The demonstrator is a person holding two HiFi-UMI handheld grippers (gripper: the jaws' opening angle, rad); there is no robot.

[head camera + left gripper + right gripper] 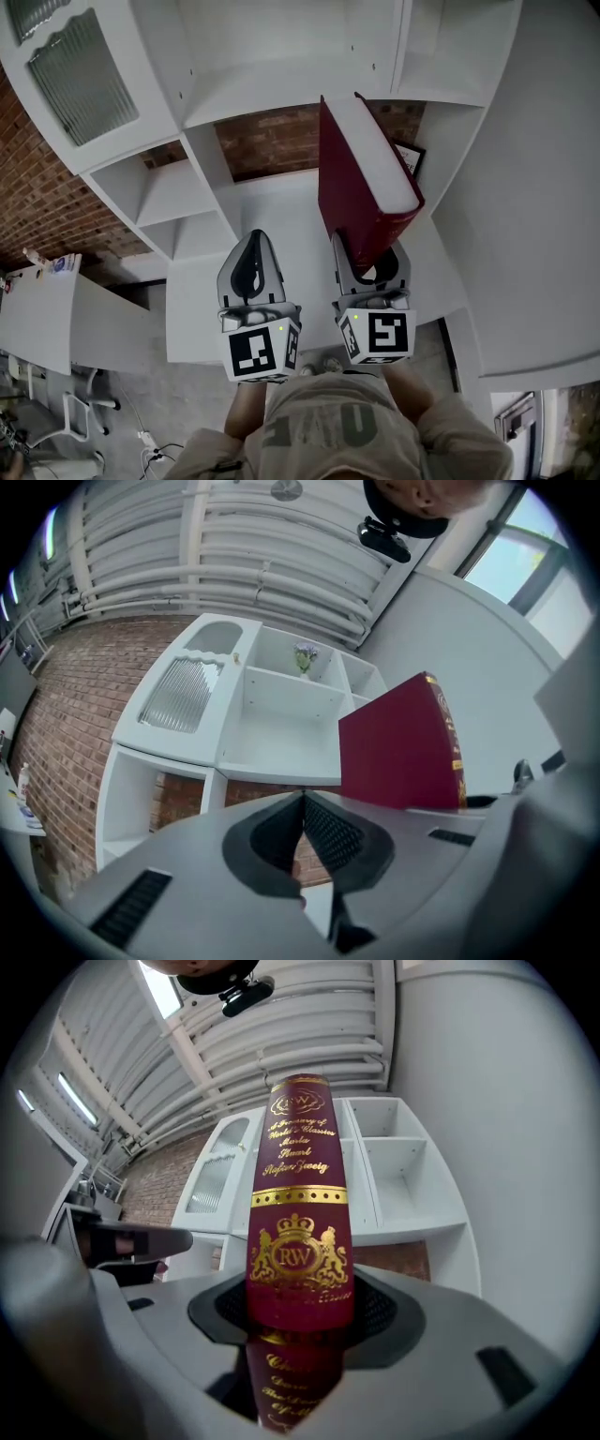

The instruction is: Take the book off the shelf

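Your right gripper (371, 255) is clamping the red book (361, 173) by its spine's lower end, clear of the white shelf (281, 202); your left gripper (253, 262) is sitting clenched, empty. The tall book is overhanging the jaws (little in the pads), so tilting risks it pivoting out.

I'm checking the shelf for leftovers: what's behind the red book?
A small dark frame pokes out behind the book, in the white shelf. The book covers the rest of that compartment.
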